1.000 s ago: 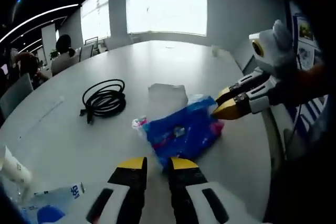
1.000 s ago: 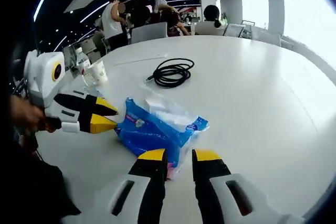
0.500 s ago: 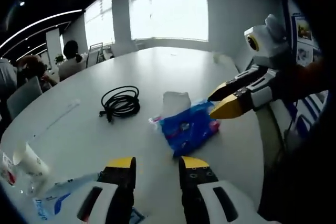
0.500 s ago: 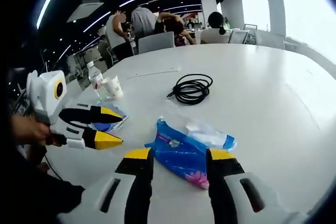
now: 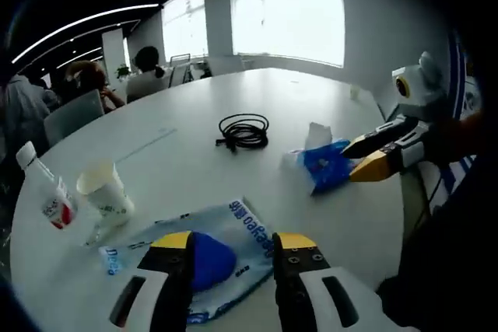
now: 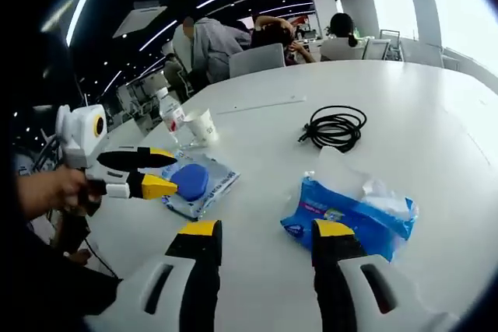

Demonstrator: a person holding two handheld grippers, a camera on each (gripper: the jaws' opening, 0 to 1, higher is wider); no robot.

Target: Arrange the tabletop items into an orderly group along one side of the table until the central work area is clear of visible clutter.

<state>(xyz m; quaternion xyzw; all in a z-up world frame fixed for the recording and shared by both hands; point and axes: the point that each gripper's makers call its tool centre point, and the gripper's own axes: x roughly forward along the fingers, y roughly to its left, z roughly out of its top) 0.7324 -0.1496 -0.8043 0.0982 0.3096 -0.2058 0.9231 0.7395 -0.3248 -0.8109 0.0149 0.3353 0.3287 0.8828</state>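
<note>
In your left gripper view, the left gripper (image 5: 229,242) stands spread and holds nothing, its jaws over the flat blue-and-white pouch (image 5: 206,250), part hidden behind them. At 2 o'clock the blue tissue pack (image 5: 325,166) points a corner at the right gripper (image 5: 366,161), spread and empty. The black cable (image 5: 243,131) coils at 12.

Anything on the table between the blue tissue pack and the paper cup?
Yes, in the right gripper view: a flat clear bag with a blue disc lies between the tissue pack and the paper cup. The left gripper hovers at it, open.
</note>
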